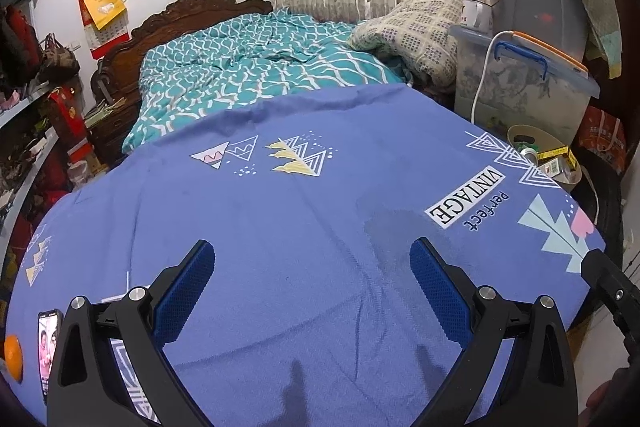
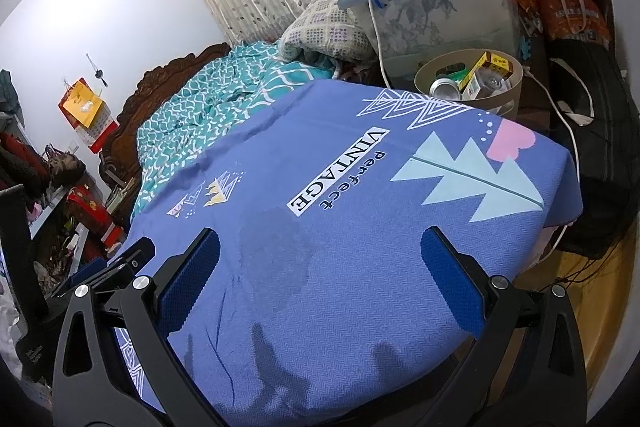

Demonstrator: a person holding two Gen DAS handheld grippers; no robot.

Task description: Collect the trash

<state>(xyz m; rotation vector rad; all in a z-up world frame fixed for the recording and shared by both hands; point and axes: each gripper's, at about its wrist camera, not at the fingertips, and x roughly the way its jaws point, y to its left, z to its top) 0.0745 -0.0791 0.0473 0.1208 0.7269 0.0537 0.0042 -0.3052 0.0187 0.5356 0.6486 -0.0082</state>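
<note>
Here the blue cloth [image 2: 320, 227] under both grippers looks bare of litter; the trash already sits in the beige bin [image 2: 508, 95] just past the cloth's far right corner. That bin lies ahead and to the right of the right gripper [image 2: 320, 259], which is the nearer one; from the left gripper [image 1: 312, 267] it shows far right. Both have their jaws spread wide and hold nothing. In the bin: a can [image 2: 445, 89] on its side, a yellow box [image 2: 486, 69] upright, other scraps unclear. A phone [image 1: 49, 351] and an orange [image 1: 14, 357] lie near left; neither reads as trash, I judge
</note>
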